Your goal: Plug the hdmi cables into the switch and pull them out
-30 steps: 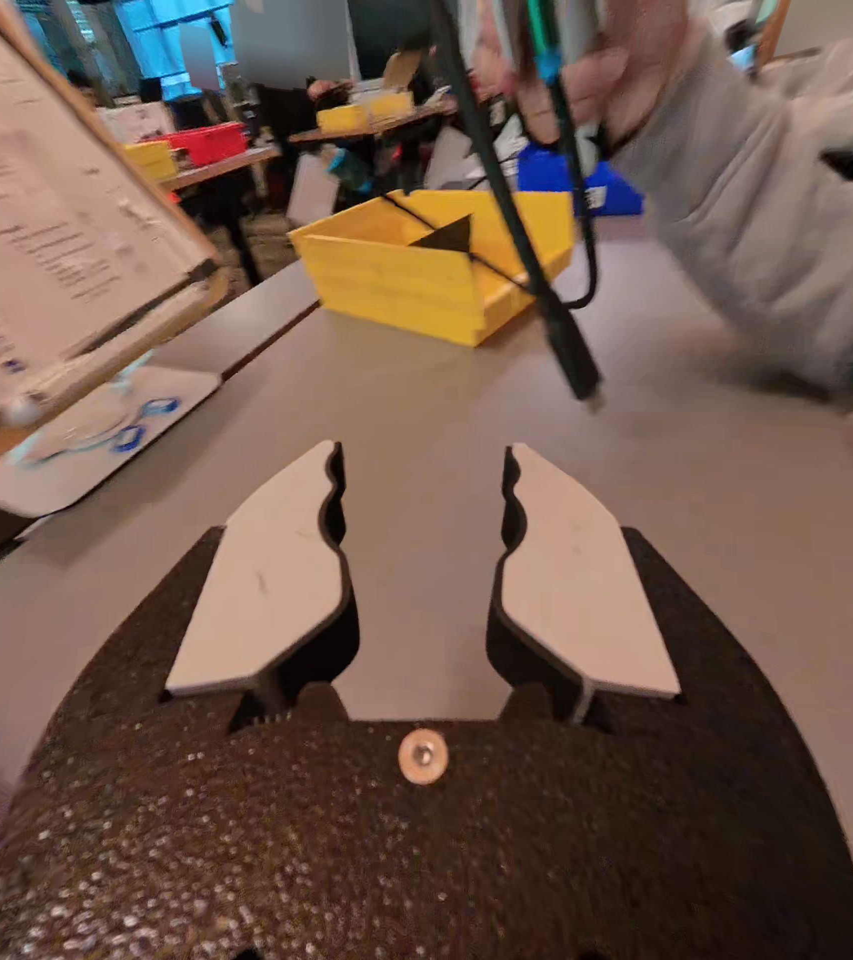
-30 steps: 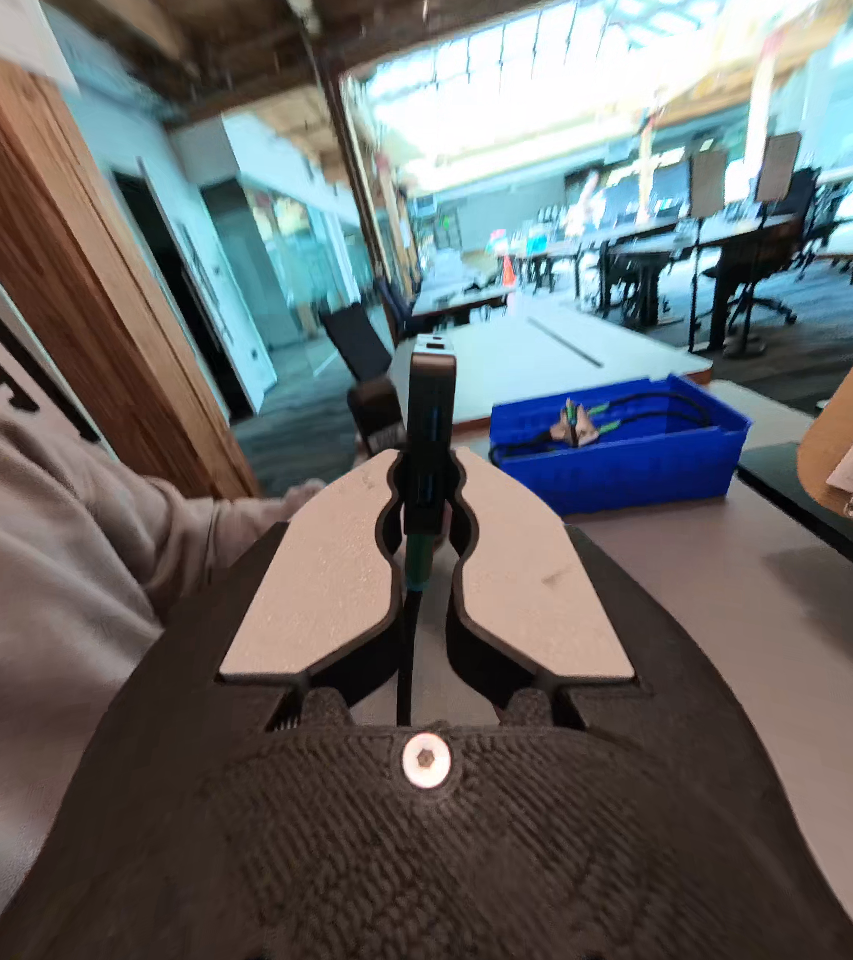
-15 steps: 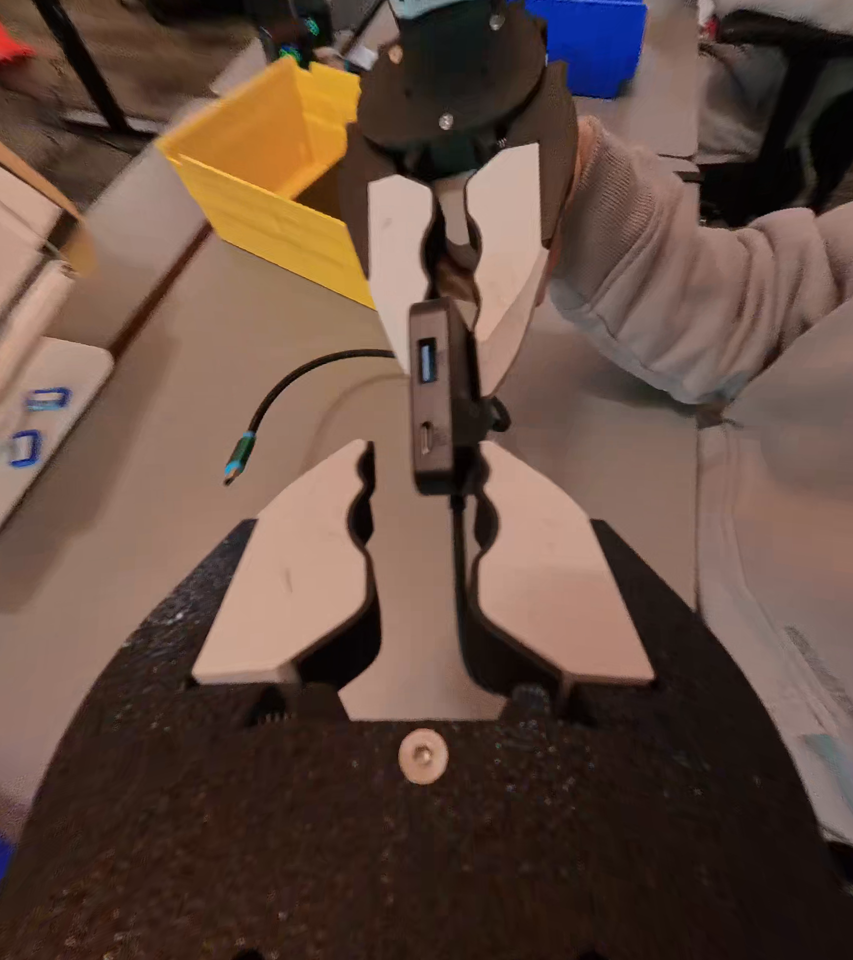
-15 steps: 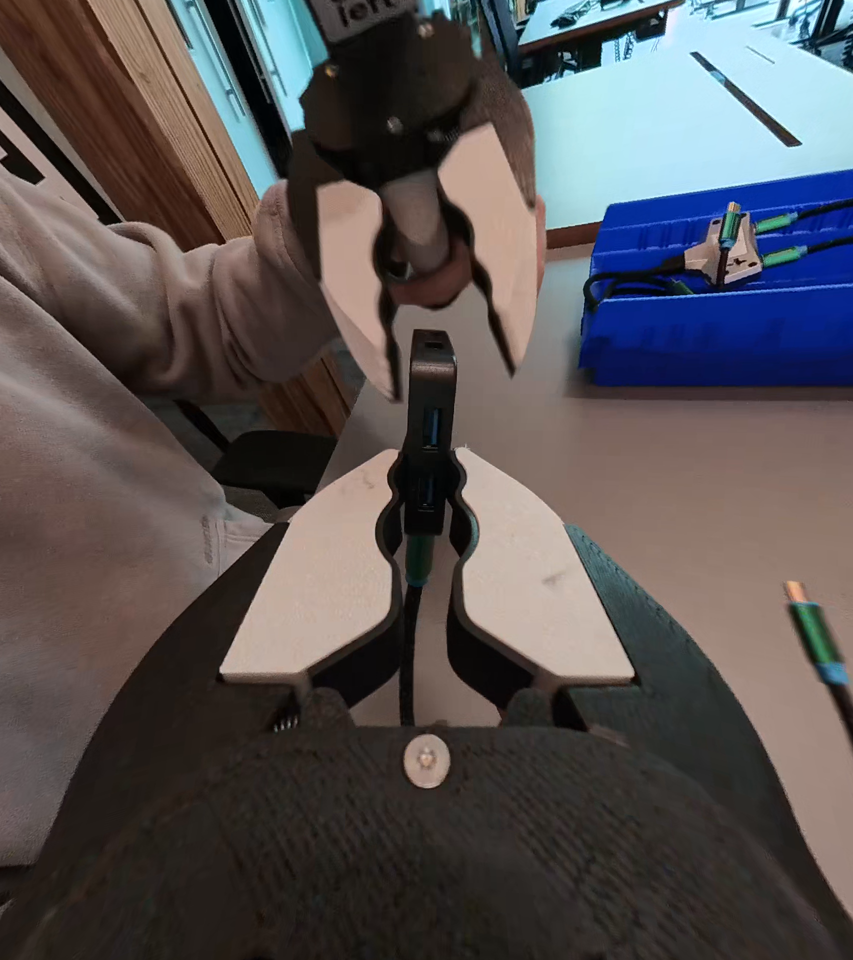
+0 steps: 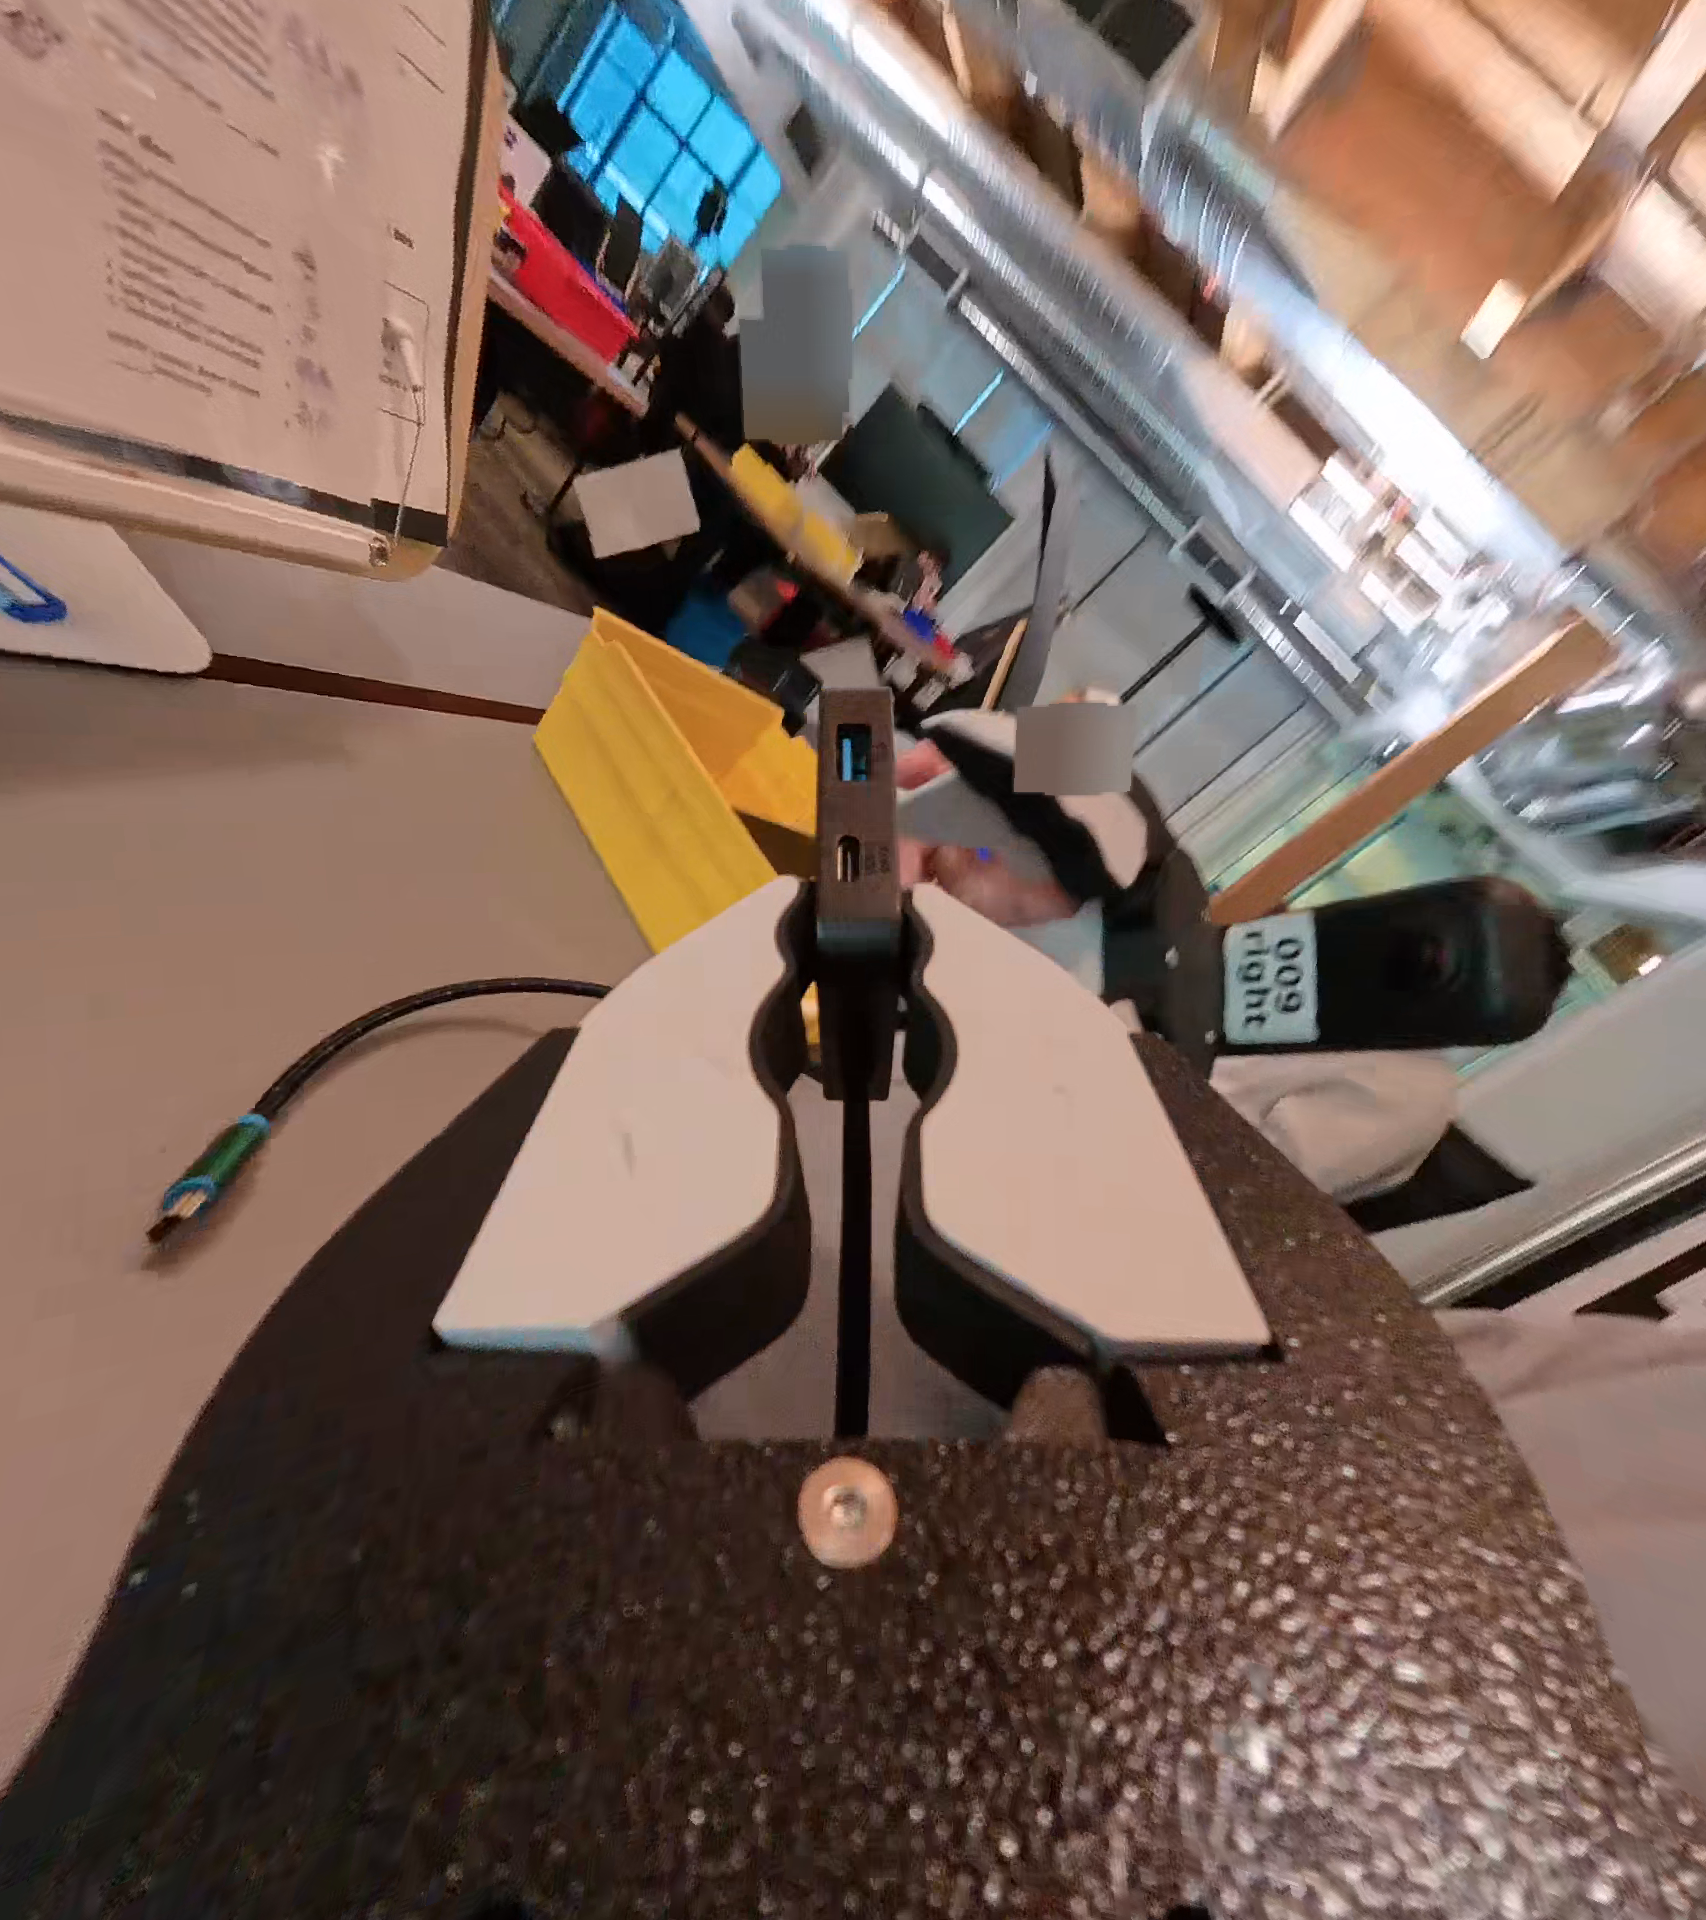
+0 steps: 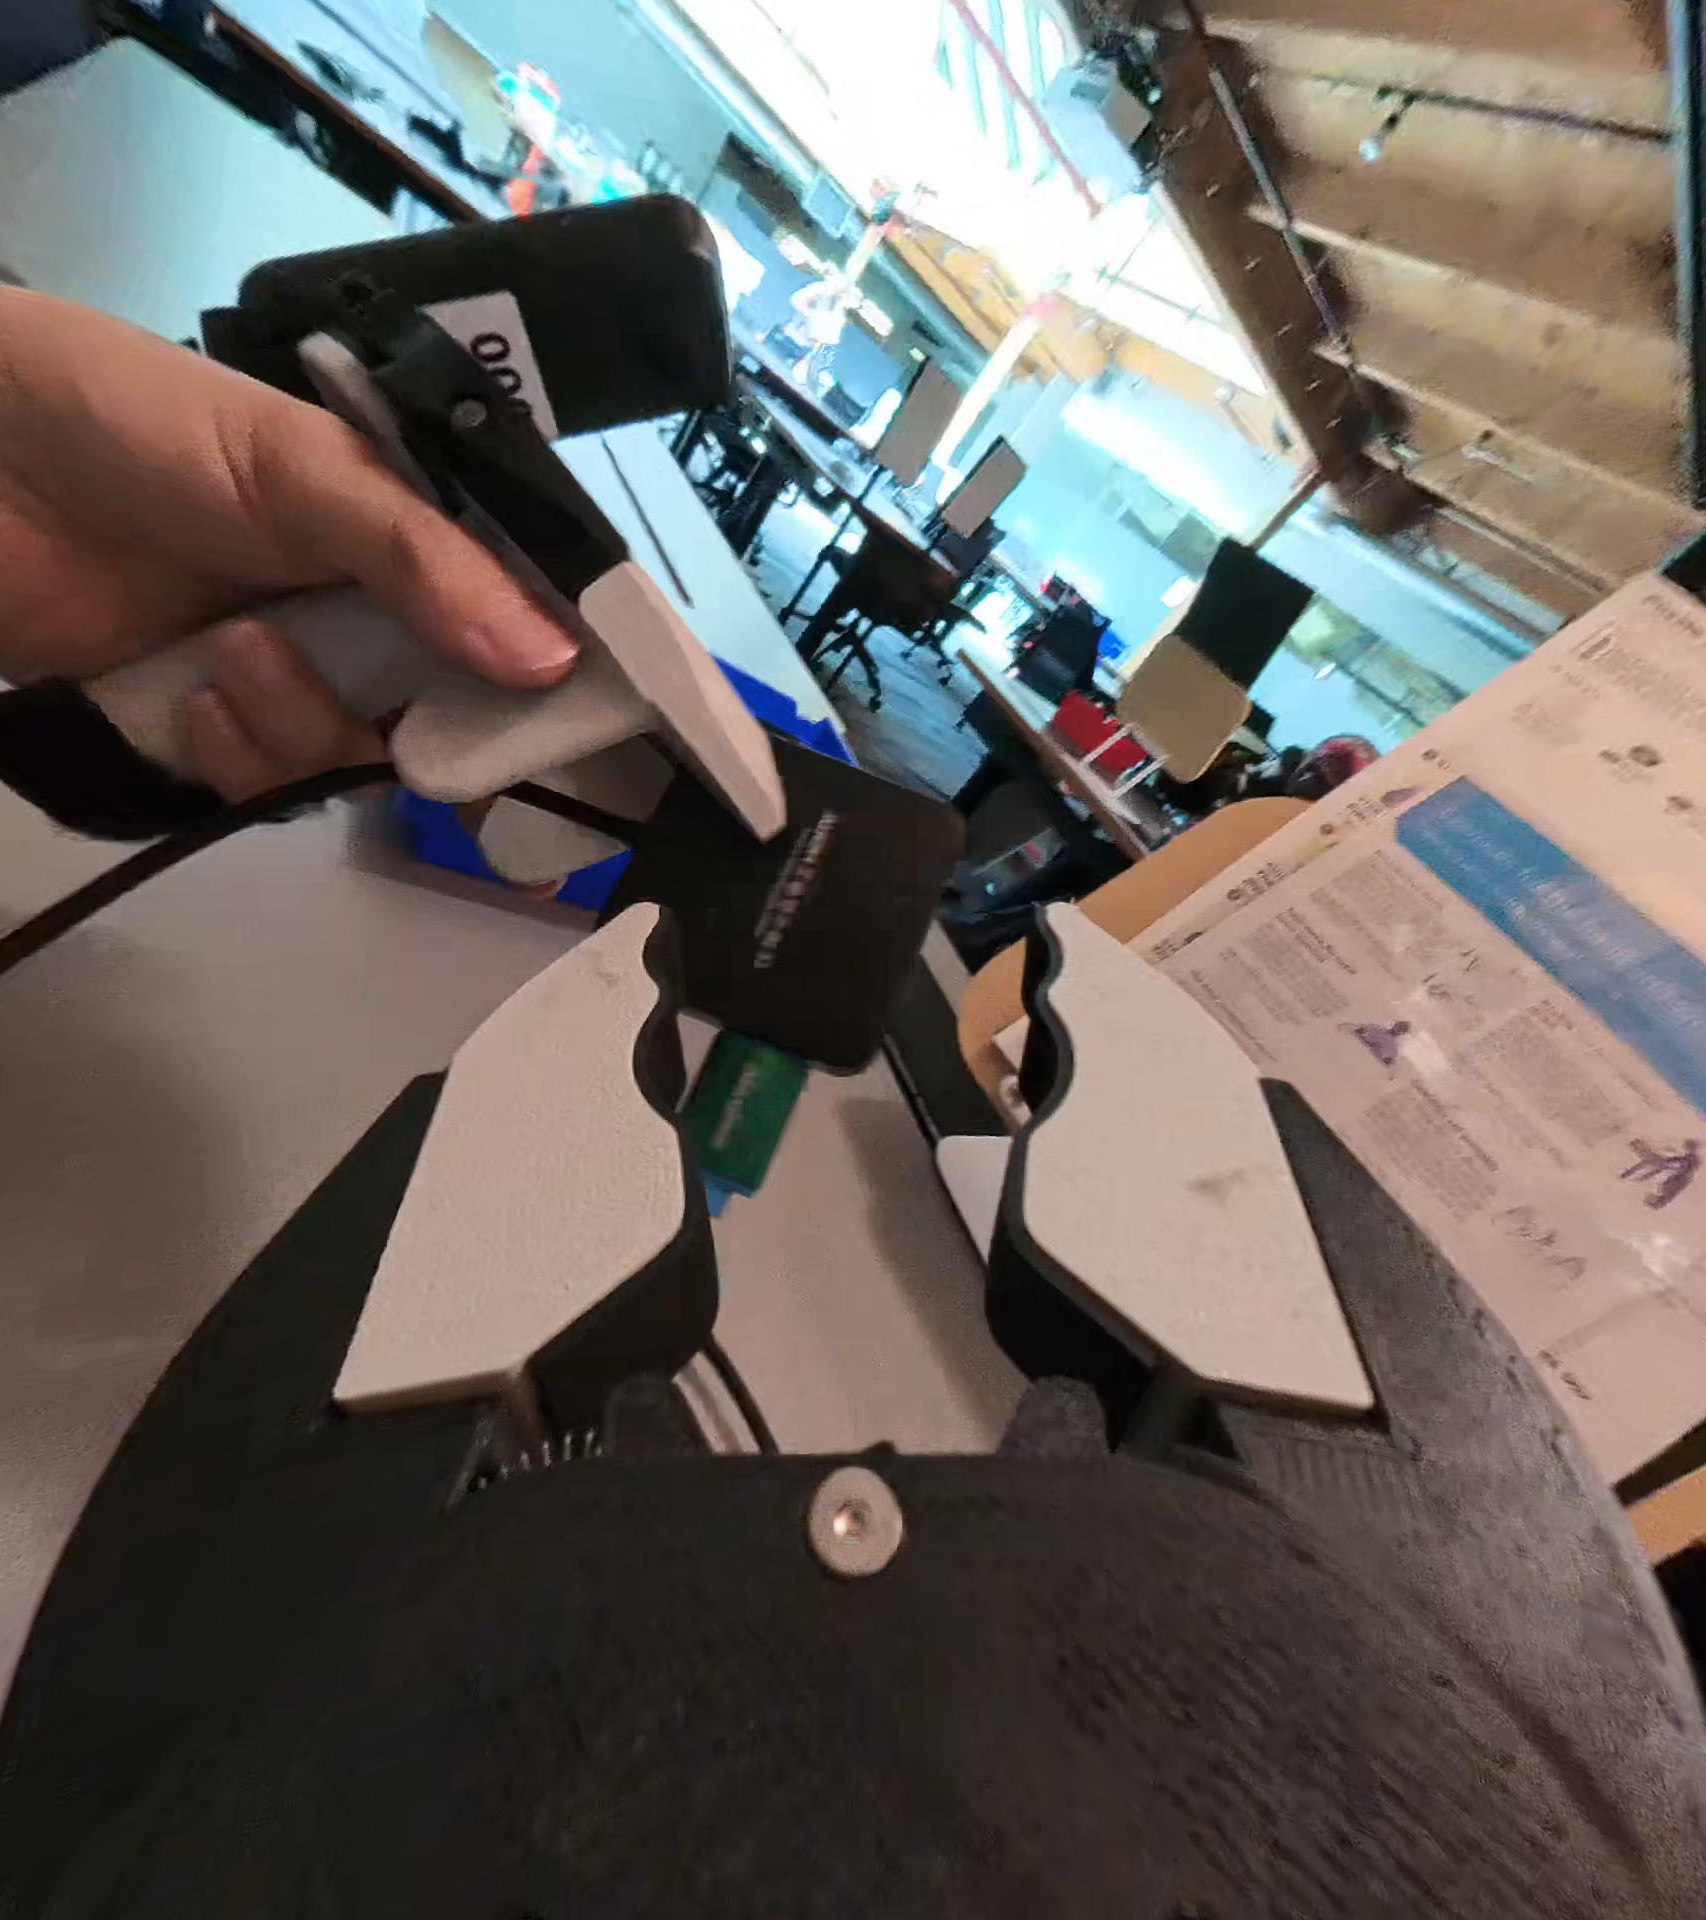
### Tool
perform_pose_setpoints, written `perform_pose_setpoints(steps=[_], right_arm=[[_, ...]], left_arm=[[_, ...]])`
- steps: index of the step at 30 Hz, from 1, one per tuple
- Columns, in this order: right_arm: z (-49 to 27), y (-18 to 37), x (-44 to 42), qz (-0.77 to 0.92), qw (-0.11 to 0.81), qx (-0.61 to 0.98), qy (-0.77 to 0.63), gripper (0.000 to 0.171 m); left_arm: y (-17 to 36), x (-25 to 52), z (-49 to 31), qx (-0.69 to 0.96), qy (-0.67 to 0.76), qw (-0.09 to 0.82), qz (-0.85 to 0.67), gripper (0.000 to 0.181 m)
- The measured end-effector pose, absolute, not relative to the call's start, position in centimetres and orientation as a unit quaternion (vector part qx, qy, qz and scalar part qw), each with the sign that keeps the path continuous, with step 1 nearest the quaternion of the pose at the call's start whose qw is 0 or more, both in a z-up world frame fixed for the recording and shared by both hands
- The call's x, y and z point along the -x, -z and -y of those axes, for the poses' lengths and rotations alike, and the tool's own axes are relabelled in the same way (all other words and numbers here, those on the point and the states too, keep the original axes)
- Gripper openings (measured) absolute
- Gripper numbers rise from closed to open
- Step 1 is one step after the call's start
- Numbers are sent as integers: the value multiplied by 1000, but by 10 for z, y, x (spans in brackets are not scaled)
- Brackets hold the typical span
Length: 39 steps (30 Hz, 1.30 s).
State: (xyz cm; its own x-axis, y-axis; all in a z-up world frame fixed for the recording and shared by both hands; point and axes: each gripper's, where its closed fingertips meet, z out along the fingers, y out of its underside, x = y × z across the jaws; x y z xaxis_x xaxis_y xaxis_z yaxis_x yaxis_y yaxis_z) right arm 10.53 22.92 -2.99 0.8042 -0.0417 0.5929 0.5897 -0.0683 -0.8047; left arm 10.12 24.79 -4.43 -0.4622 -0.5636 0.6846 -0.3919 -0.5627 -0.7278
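Observation:
My left gripper (image 5: 857, 935) is shut on the black switch (image 5: 857, 800), which stands edge-on between the fingertips with its side ports facing me. A black cable (image 5: 854, 1247) runs from the switch back between the fingers. A loose cable with a green plug (image 5: 210, 1184) lies on the table to the left. In the right wrist view my right gripper (image 6: 844, 935) is open, its fingertips on either side of the switch (image 6: 807, 914) without touching it. A green plug (image 6: 740, 1117) is seated in the switch's lower edge. A left gripper finger (image 6: 683, 675) presses on the switch.
A yellow bin (image 5: 662, 790) stands behind the switch on the grey table (image 5: 205, 883). A document stand with printed pages (image 6: 1451, 987) is at the table edge. A blue bin (image 6: 423, 831) is partly hidden behind the hand (image 6: 205, 540). The right gripper's camera body (image 5: 1389, 966) is close on the right.
The switch has passed from my right gripper to my left. The left gripper closed on it and the right gripper opened and let go. Both views have tilted upward.

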Motion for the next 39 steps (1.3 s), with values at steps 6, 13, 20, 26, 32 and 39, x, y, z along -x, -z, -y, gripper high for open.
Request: perform_pose_setpoints(steps=[6, 13, 20, 26, 32, 39], right_arm=[[-244, 49, -109, 163, 633, 722, 229, 71], [-255, 72, -110, 168, 597, 751, 229, 100], [-250, 76, -119, 203, 580, 744, 261, 71], [-227, 83, -121, 277, 524, 765, 252, 71], [-202, 103, -117, 359, 437, 786, 250, 71], [-204, 113, -93, 404, 408, 786, 229, 71]], left_arm=[[48, -108, -262, 537, 757, 87, -364, 13], [41, -105, -252, 523, 764, 104, -363, 13], [53, -101, -240, 520, 750, 114, -392, 14], [58, -85, -236, 387, 592, 321, -629, 62], [74, -75, -228, 197, 366, 429, -802, 75], [105, -78, -207, 160, 324, 392, -846, 77]])
